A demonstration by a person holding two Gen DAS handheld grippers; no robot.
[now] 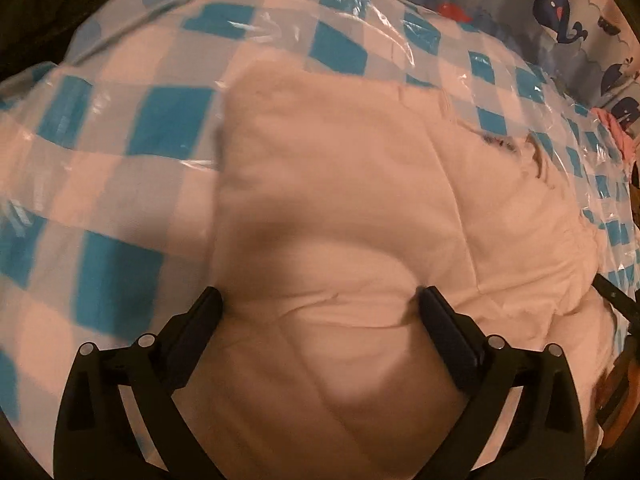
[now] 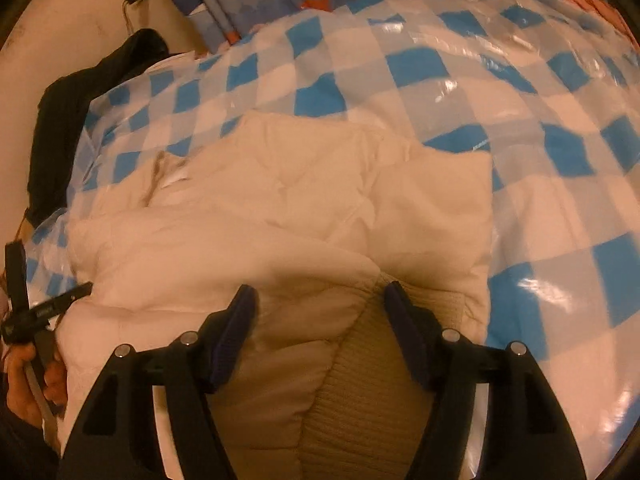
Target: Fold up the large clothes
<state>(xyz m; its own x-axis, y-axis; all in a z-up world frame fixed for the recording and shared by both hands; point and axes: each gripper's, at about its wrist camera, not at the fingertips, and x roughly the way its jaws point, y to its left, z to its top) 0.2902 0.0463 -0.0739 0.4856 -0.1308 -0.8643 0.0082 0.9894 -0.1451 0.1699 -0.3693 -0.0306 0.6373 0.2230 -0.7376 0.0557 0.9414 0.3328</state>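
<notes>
Left gripper [image 1: 320, 300] is hovering wide over the white puffy jacket [image 1: 340, 200], jaws spread, nothing pinched; right gripper [image 2: 320, 300] is also gaping, straddling the jacket's ribbed cuff [image 2: 368, 380] without clamping. Jacket is lying folded on a blue-checked plastic sheet [image 2: 480, 100]. Its near edge is getting cut off by both frames; left view is blurring. A hand [image 2: 24, 376] is showing partly at the right view's left edge.

Left gripper [image 1: 320, 296]: jaws wide, over a cream padded jacket [image 1: 344, 184]; blue-checked plastic sheet [image 1: 120, 128] beneath; whale-print fabric [image 1: 560, 12] beyond.
</notes>
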